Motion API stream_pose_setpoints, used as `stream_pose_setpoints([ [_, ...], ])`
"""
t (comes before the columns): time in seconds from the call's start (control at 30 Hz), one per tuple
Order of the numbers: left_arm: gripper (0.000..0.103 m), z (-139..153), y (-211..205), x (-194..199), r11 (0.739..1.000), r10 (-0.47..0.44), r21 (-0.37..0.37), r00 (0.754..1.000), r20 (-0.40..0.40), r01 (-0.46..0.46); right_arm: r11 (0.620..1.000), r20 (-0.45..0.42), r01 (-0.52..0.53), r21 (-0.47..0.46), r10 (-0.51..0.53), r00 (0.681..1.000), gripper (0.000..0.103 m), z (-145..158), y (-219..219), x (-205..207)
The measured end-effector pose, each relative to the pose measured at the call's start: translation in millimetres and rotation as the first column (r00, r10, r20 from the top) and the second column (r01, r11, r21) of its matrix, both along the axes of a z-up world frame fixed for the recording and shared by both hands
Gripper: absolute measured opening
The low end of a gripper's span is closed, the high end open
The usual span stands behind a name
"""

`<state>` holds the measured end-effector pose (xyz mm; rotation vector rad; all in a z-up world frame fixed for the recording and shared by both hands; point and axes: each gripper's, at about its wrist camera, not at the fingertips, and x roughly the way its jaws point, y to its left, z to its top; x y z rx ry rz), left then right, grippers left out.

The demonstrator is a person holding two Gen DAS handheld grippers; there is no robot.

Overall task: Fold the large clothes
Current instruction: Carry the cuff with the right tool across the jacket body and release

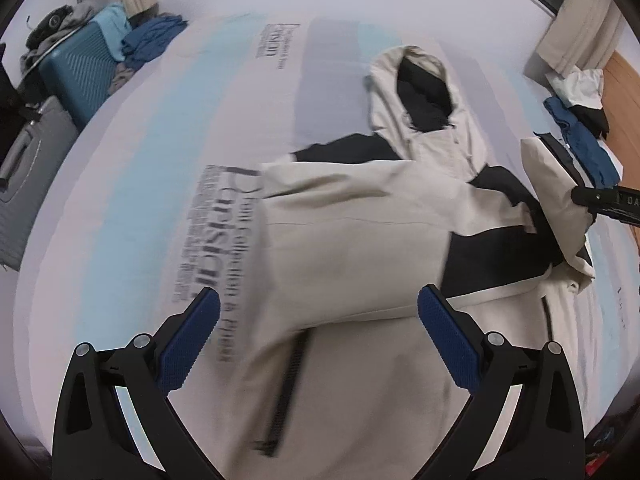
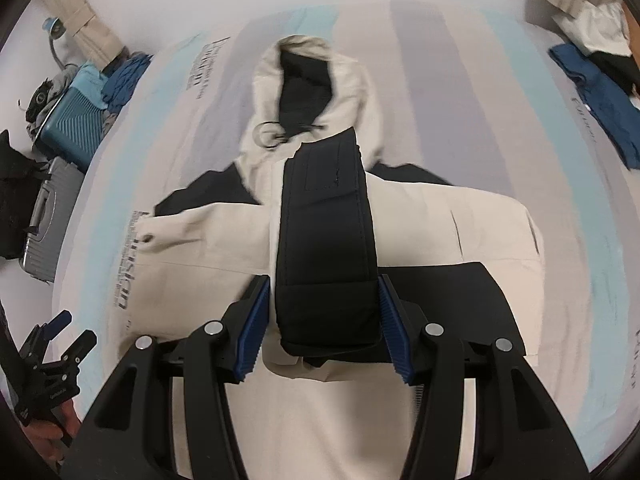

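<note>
Bed (image 2: 460,64): cream-and-black hooded jacket (image 2: 208,240) lies spread, hood away from you | your right hand-held gripper (image 2: 324,320) clamps the black sleeve cuff (image 2: 326,240), raised to fold inward | your left hand-held gripper (image 1: 320,344) hovers wide, empty, over the hem; ready to pin.

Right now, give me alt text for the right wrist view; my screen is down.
The right gripper is shut on a black sleeve cuff of the cream and black hooded jacket, which lies spread on a striped bed sheet. The left gripper shows at lower left.
</note>
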<state>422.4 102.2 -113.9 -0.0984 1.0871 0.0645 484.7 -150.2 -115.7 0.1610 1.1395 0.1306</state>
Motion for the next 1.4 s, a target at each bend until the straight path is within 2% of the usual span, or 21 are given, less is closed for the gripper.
stream_pose_setpoints([
  [0.27,0.097,-0.4,77.7,-2.0,0.999,-0.045,-0.001,0.999,-0.024,0.045,1.0,-0.005,-0.002,-0.011,0.002,1.0,0.05,-7.3,99.8,8.2],
  [0.53,0.097,-4.1,122.3,8.0,0.998,-0.059,-0.004,0.998,-0.016,0.059,0.995,-0.061,-0.062,-0.083,0.057,0.997,0.049,-59.9,177.1,20.8],
  [0.7,0.097,-12.8,138.9,15.7,0.998,-0.04,-0.039,0.999,-0.021,0.039,0.991,-0.06,-0.074,-0.111,0.067,0.996,0.049,-70.6,199.1,24.9],
  [0.73,0.097,-13.3,139.2,16.1,0.998,-0.039,-0.042,0.999,-0.021,0.038,0.991,-0.053,-0.077,-0.113,0.072,0.996,0.038,-68.8,203.2,24.5],
  [0.77,0.097,-13.6,139.7,15.9,0.998,-0.04,-0.044,0.999,-0.02,0.039,0.99,-0.043,-0.096,-0.106,0.092,0.995,0.022,-65.5,209.4,24.5],
  [0.93,0.097,-17.8,146.5,14.4,0.998,-0.035,-0.047,0.999,-0.029,0.034,0.966,-0.041,-0.207,-0.154,0.203,0.978,0.024,-66.9,252.7,20.9],
  [1.3,0.097,-19.6,160.0,3.6,0.999,-0.01,-0.039,0.999,-0.047,0.008,0.969,-0.123,-0.239,-0.067,0.23,0.965,0.025,-101.8,268.3,21.2],
  [1.4,0.097,-20.5,161.6,2.2,1.0,-0.008,-0.031,0.999,-0.049,0.006,0.965,-0.135,-0.253,-0.067,0.242,0.961,0.025,-112.9,271.2,22.6],
])
